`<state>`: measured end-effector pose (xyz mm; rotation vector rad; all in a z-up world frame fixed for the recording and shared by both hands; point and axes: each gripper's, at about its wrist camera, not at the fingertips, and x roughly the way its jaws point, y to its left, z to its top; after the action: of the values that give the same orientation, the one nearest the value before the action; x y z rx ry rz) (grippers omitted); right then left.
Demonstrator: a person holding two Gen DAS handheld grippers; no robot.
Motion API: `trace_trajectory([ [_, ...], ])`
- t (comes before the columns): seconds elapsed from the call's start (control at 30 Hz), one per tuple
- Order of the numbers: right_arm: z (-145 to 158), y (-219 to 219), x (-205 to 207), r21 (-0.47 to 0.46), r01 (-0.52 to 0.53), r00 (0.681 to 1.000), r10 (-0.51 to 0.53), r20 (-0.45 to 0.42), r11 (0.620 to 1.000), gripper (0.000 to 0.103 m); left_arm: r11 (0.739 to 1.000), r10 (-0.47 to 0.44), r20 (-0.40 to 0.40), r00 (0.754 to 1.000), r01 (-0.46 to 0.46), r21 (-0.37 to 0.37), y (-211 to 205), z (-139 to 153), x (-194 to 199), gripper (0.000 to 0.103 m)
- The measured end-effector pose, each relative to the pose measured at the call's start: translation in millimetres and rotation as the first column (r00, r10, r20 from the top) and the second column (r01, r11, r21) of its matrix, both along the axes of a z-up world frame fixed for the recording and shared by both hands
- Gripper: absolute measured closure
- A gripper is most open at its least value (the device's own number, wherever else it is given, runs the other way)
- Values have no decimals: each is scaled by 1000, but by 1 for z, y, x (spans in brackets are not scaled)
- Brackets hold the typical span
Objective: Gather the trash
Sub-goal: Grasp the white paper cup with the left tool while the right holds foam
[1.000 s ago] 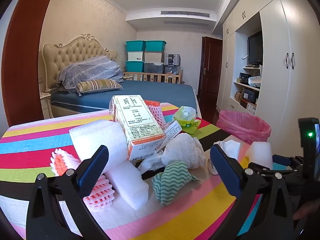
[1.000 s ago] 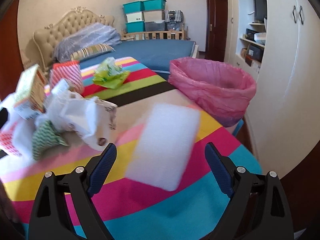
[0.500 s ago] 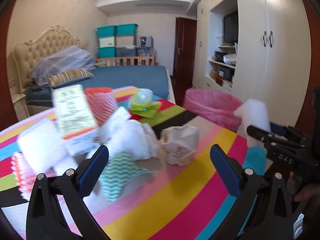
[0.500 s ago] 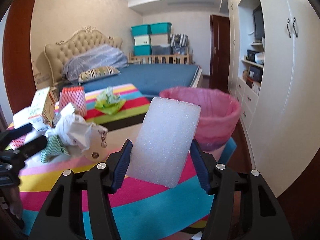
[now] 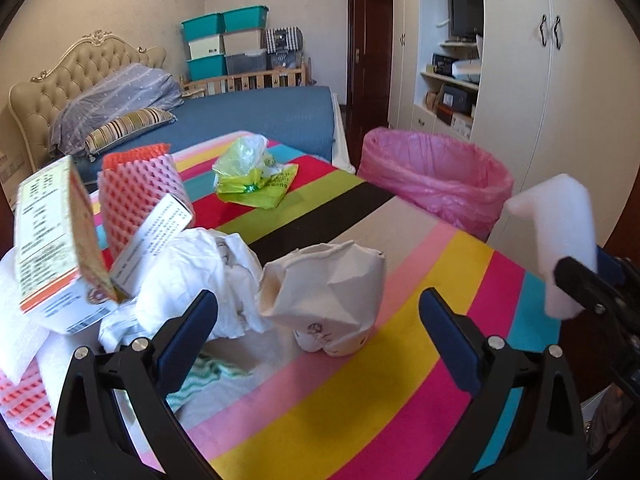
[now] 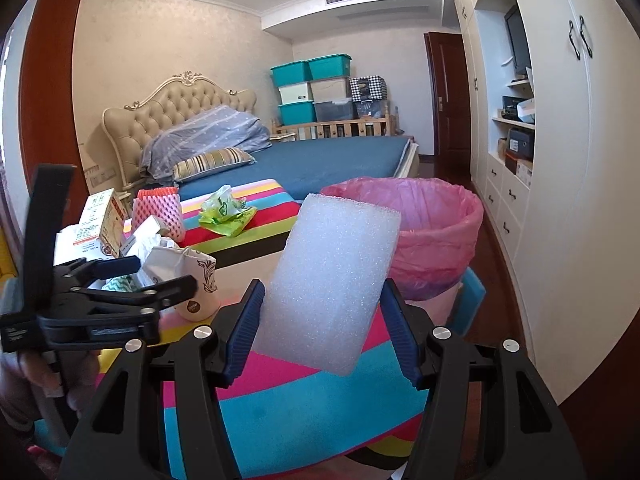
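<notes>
right tongs closed on foam block, lifted | left tongs swung to crumpled cup

Bedroom: a blue bed with a tufted beige headboard against the beige wall, teal storage boxes stacked behind, white wardrobes right, dark wooden door beyond.

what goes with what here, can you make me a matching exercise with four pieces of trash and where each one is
Things:
1. white foam block
2. crumpled paper cup
3. green plastic wrapper
4. pink trash bag

Places:
A. on the far stripes of the tablecloth
B. lining the bin beyond the table edge
C. clamped in the right gripper
D. in front of the open left gripper

Pairs: 1-C, 2-D, 3-A, 4-B
</notes>
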<state>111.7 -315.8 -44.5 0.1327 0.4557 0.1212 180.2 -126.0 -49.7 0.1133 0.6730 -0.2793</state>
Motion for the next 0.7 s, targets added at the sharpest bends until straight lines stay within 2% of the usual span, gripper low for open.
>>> trace_trajectory([
  [0.13, -4, -2, -2, 5, -12, 1000, 12, 0, 1000, 46, 1000, -3, -8, 1000, 3, 15, -9, -2, 11, 17],
  [0.2, -6, -4, -2, 10, -16, 1000, 16, -1, 1000, 46, 999, -17, -24, 1000, 18, 39, -14, -5, 15, 30],
  [0.23, -6, -5, -2, 13, -16, 1000, 16, -2, 1000, 46, 999, -29, -42, 999, 30, 41, -16, -8, 17, 43],
  [0.37, -7, -8, -2, 16, -18, 1000, 18, 1, 1000, 46, 999, -35, -23, 999, 35, -4, -12, -5, 11, 42],
  [0.7, -9, -10, 0, 9, -14, 1000, 14, 6, 1000, 46, 999, -39, 85, 996, 39, -3, -16, 9, -13, 42],
])
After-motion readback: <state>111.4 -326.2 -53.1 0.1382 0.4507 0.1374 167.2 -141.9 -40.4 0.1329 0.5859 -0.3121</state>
